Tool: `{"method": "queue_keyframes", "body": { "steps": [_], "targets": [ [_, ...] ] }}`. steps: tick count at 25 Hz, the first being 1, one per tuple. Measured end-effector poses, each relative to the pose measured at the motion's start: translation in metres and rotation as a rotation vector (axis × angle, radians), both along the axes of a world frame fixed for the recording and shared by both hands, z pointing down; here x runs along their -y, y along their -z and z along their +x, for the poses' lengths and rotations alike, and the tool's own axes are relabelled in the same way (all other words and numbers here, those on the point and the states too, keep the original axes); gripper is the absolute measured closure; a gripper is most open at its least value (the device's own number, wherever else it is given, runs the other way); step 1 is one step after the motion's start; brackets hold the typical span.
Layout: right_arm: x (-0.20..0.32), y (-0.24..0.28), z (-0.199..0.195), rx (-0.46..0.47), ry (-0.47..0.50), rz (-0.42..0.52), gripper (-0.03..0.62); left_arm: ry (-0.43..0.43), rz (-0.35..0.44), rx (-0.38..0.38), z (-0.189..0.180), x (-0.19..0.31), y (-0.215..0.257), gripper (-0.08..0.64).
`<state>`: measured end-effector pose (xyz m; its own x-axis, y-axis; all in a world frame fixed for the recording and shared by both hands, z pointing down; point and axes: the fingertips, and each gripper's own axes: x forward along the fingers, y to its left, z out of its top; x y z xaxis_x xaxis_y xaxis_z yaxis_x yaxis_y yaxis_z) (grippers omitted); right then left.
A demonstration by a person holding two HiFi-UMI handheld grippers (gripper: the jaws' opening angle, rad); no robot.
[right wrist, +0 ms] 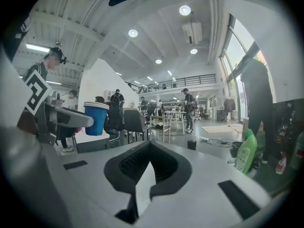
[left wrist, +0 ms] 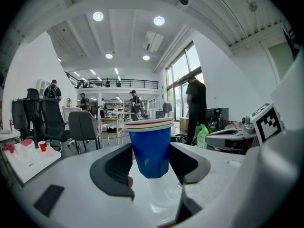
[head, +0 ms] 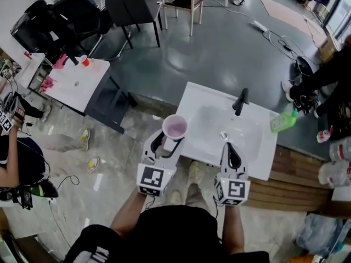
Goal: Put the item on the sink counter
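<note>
Nearest the person, the right gripper (right wrist: 148, 172) hangs over the sink's (head: 258, 147) near rim with its jaws pressed together and nothing in them. The left gripper (left wrist: 151, 161) sits at the sink's near-left corner. Its jaws stand wide and clamp the sides of a blue cup (left wrist: 151, 146), which is upright, mouth up, with more rims nested inside it. The cup is carried in the air at the sink's left edge and is not yet set down.

Beyond it lies the white basin, with a black faucet (head: 240, 101) on the far rim and a green bottle (head: 283, 122) at the far-right corner.

To place it well, I would keep the cup level and bring it over a flat strip of the rim. The left strip looks narrow, so centre the base well in from the outer edge and clear of the basin's slope. Lower until the base rests flat, then open the jaws evenly and draw straight back, since a light nested stack will likely tip if one pad drags.
</note>
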<state>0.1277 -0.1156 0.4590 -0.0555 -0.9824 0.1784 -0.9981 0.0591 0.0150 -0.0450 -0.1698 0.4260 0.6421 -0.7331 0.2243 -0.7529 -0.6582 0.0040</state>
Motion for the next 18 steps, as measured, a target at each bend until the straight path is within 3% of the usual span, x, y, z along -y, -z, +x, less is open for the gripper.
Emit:
{"method": "queue_keyframes", "body": {
  "steps": [9, 14, 18],
  "targets": [
    [0.05, -0.023, 0.014, 0.043, 0.009, -0.048, 0.594, 0.004, -0.035, 0.015, 0.027, 0.046, -0.028, 0.324],
    [0.071, -0.05, 0.022, 0.069, 0.018, -0.089, 0.594, 0.0, -0.01, 0.039, 0.042, 0.073, -0.041, 0.324],
    [0.087, -0.057, 0.024, 0.063, 0.043, -0.124, 0.594, 0.022, -0.056, 0.038, 0.047, 0.086, -0.06, 0.324]
  ]
}}
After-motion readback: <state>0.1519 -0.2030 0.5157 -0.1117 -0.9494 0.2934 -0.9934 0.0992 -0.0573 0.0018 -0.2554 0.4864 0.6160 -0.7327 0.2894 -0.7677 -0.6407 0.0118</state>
